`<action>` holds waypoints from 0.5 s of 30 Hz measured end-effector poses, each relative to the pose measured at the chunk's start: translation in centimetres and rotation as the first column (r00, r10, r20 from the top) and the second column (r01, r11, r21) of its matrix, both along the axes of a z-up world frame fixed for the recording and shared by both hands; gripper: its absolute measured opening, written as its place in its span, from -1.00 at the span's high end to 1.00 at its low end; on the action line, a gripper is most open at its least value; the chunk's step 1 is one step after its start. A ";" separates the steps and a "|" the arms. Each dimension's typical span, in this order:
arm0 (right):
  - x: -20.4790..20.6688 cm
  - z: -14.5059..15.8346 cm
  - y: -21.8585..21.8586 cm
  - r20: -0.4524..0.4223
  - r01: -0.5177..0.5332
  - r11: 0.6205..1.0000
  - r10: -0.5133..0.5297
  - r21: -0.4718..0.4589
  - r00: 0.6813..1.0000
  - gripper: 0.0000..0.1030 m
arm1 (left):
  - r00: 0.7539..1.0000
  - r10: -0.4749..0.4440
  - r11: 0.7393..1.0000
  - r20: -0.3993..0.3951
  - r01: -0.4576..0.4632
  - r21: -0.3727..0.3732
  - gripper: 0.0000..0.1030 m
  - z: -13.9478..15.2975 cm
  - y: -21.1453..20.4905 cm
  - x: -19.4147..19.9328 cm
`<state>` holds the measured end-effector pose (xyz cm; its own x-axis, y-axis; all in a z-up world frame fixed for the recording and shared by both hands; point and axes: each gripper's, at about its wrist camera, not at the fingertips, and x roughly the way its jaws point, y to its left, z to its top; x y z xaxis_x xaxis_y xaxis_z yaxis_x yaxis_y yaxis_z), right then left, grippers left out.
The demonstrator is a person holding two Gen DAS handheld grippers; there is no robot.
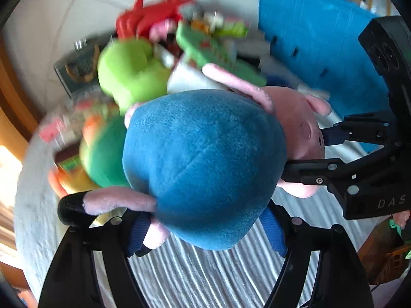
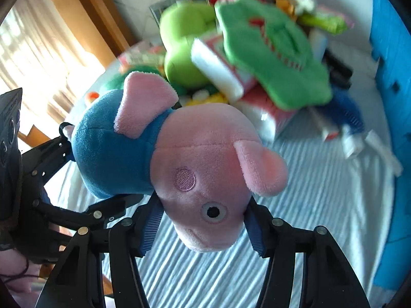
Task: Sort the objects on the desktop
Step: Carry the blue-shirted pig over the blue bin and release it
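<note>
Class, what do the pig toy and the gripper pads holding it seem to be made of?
Pig toy: soft plush fleece, matte; fuzzy nap, stitched seams, embroidered cheek. Pads: probably blue rubber or ribbed plastic; fine ridges show. Both grippers, left and right, clamp it.

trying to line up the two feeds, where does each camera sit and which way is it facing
Left wrist: sits on the left gripper, angled down at the pig plush body; its own fingers show, and the right gripper enters from the right.
Right wrist: sits on the right gripper, angled down at the plush's head; its own fingers show, the left gripper at left.
Shared: the plush, the toy pile, the striped cloth, the blue bin.
</note>
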<state>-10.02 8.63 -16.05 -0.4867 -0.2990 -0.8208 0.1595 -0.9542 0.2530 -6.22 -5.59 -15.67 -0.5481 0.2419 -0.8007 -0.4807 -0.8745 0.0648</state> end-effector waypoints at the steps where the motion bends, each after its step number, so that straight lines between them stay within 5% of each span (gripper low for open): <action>1: 0.5 1.6 0.2 -0.037 0.005 1.000 -0.005 0.004 0.999 -0.13 | 0.999 -0.008 1.000 -0.034 0.009 0.003 -0.47 1.3 0.2 0.4; 15: 5.6 16.6 7.5 -0.343 0.159 0.983 -0.119 0.092 0.932 -0.13 | 0.931 -0.084 0.990 -0.354 0.120 0.081 -0.47 15.0 7.0 1.9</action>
